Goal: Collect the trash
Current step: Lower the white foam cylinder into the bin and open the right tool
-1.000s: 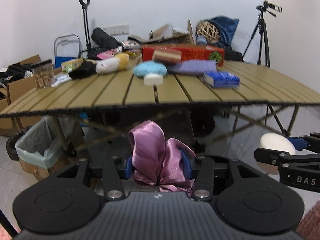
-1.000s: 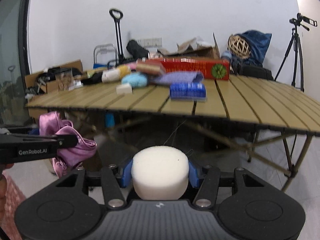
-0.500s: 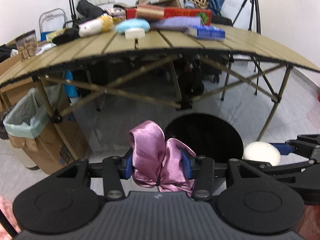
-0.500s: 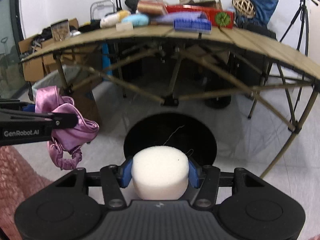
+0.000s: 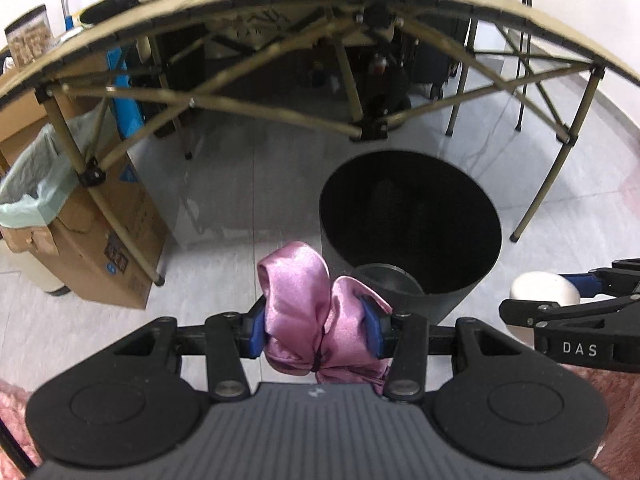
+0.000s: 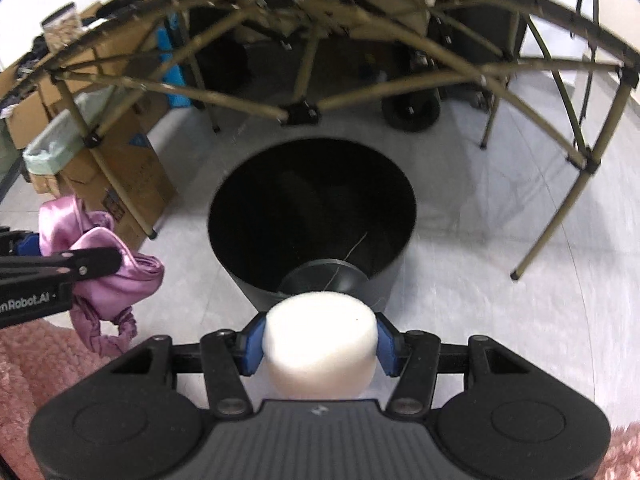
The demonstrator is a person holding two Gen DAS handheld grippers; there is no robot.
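Observation:
My left gripper (image 5: 316,330) is shut on a pink satin scrunchie (image 5: 304,304), held above the floor just left of a round black bin (image 5: 472,248). My right gripper (image 6: 320,340) is shut on a white foam puck (image 6: 320,348), held just in front of the same black bin (image 6: 240,264), whose mouth is open and dark inside. In the left wrist view the white foam puck (image 5: 544,290) and the right gripper (image 5: 576,292) show at the right. In the right wrist view the scrunchie (image 6: 104,264) and the left gripper (image 6: 60,268) show at the left.
A folding slat table (image 5: 520,12) with crossed legs stands over and behind the bin, carrying several items. A cardboard box (image 5: 100,240) with a pale green liner bag (image 5: 28,184) stands at the left. A pink fluffy rug (image 6: 40,360) lies below my grippers.
Both grippers have dropped from table-top height and tilted down toward the floor, closing in on the black bin. Each still holds its item.

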